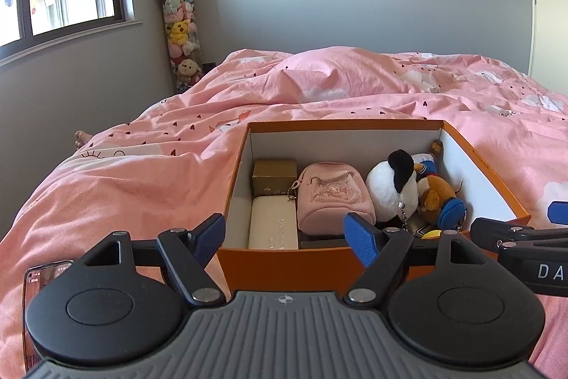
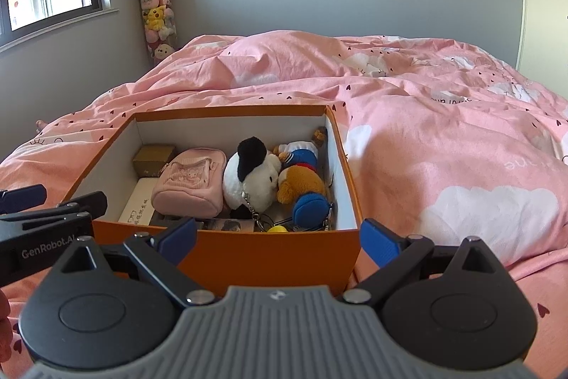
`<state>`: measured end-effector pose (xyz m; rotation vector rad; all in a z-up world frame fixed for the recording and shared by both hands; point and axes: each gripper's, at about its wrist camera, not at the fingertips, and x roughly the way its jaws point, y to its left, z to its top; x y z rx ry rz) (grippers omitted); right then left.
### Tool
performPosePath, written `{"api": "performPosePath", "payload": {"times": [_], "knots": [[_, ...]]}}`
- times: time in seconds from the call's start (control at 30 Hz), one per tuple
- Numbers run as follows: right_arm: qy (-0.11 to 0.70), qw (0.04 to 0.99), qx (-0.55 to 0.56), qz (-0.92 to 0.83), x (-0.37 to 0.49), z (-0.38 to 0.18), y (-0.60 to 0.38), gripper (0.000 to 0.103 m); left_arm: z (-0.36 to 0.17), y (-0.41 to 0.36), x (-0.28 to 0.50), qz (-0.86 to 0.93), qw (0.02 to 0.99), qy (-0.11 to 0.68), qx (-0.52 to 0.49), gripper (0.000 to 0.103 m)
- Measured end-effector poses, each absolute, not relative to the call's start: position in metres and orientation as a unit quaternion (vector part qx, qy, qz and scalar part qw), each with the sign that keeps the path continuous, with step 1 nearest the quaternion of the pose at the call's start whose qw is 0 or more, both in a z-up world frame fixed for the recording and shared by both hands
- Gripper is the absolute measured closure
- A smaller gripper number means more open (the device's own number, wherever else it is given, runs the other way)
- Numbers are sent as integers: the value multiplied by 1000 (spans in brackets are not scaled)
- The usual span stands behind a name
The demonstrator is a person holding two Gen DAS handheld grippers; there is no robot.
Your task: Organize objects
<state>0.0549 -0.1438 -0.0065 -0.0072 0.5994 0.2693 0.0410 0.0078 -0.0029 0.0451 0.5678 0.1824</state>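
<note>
The orange box (image 2: 277,251) is open on top but crowded: pink pouch (image 2: 191,183), panda plush (image 2: 248,180) and bear plush (image 2: 301,187) fill it. Bed (image 2: 443,137) right and far lies free.

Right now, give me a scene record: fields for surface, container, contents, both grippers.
surface: bed with pink duvet
container: orange box, open top, on the duvet
contents: pink pouch, white case, gold box, black-and-white plush, brown plush, blue round pouch
left gripper: open, empty, at the box's near wall
right gripper: open, empty, at the box's near wall
</note>
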Motion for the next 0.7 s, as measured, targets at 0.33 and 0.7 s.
{"api": "performPosePath", "payload": {"times": [0.33, 0.7], "knots": [[300, 945, 2, 131, 56, -8, -146, 5, -5, 5, 41, 89, 952, 290, 24, 14], [303, 944, 1, 132, 54, -9, -145, 5, -6, 7, 41, 91, 951, 295, 21, 14]]}}
